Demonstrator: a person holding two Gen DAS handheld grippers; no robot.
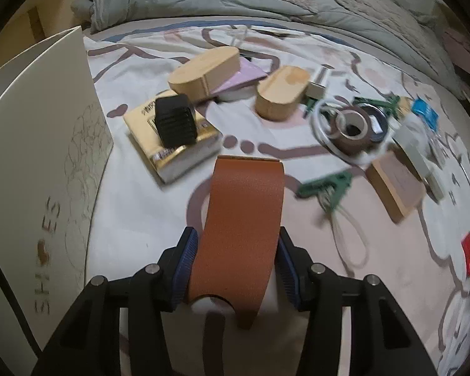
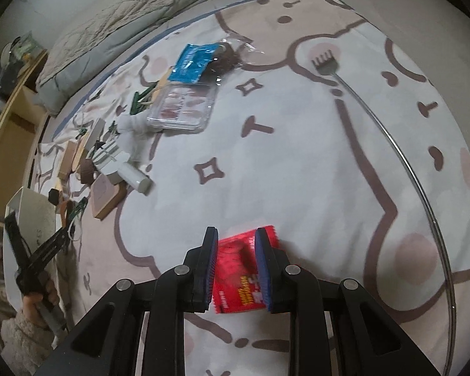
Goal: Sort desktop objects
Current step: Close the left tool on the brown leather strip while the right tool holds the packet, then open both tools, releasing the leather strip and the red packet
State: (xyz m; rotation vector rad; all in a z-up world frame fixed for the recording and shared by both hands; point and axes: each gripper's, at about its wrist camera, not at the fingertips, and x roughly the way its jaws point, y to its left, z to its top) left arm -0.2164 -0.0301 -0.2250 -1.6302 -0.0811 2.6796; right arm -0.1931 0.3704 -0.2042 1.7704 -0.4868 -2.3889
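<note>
A patterned bedsheet (image 1: 159,219) covered the whole work surface and serves as the landmark here. At its left edge stood a tall white shoe-box lid (image 1: 40,144). Toward the middle of the sheet lay two oval wooden boxes (image 1: 203,72), a yellow packet (image 1: 175,144) with a black ribbed block (image 1: 175,120) resting on it, and, further right, rolls of tape (image 1: 352,128) among green clips (image 1: 326,185).

The left gripper (image 1: 236,269) pointed steeply down at the sheet, its blue pads closed against both edges of an orange leather strap (image 1: 246,219), which curved forward out of the jaws. The right gripper (image 2: 236,266) had its jaws narrowed around a red snack sachet (image 2: 241,279) above the sheet's near edge; the pads appeared to pinch it.

A judgement: the strap was limp and gripped only by its edges, so it could buckle and slide free. The thin, slick sachet could slip out if the hand tilted.
</note>
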